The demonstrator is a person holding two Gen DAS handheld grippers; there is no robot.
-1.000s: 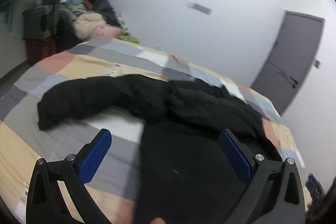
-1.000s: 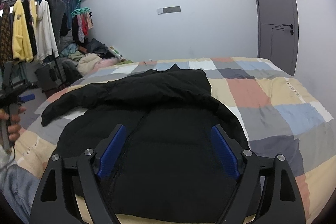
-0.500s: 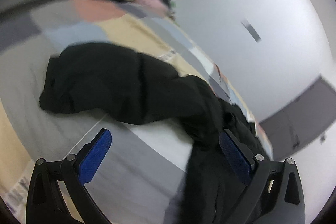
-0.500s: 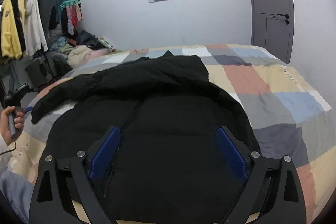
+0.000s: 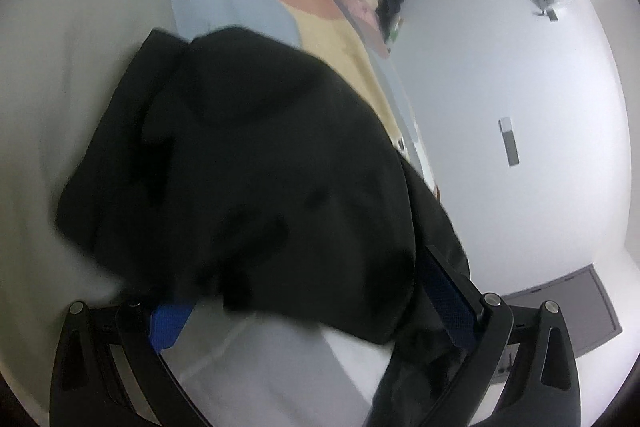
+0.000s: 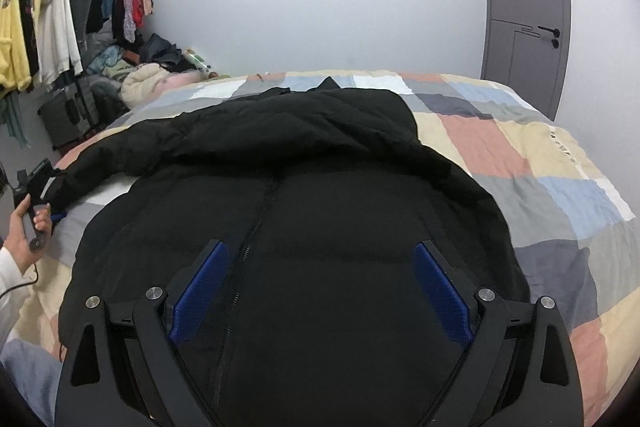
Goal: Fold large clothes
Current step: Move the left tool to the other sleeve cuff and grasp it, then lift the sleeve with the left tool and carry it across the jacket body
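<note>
A black jacket (image 6: 320, 227) lies spread across the patchwork bed (image 6: 540, 179), filling the centre and lower half of the right wrist view, its zip running down just left of centre. One sleeve (image 6: 132, 155) reaches toward the left edge of the frame, where the left claw (image 6: 40, 183) meets its cuff, gripped by the person's hand (image 6: 24, 231).

In the left wrist view that sleeve end (image 5: 248, 179) fills the middle of the frame, blurred, lying between the blue pads (image 5: 448, 295) of the left claw (image 5: 308, 307). The fingers are spread wide, one on each side of the cloth; the left pad is partly hidden under the fabric. Whether either pad touches the cloth cannot be told.

The right claw (image 6: 320, 291) sits at the bottom of its frame, fingers spread wide over the jacket's front, pinching nothing.

A clothes rack (image 6: 48, 27) stands at the upper left, a grey door (image 6: 524, 19) at the upper right.
</note>
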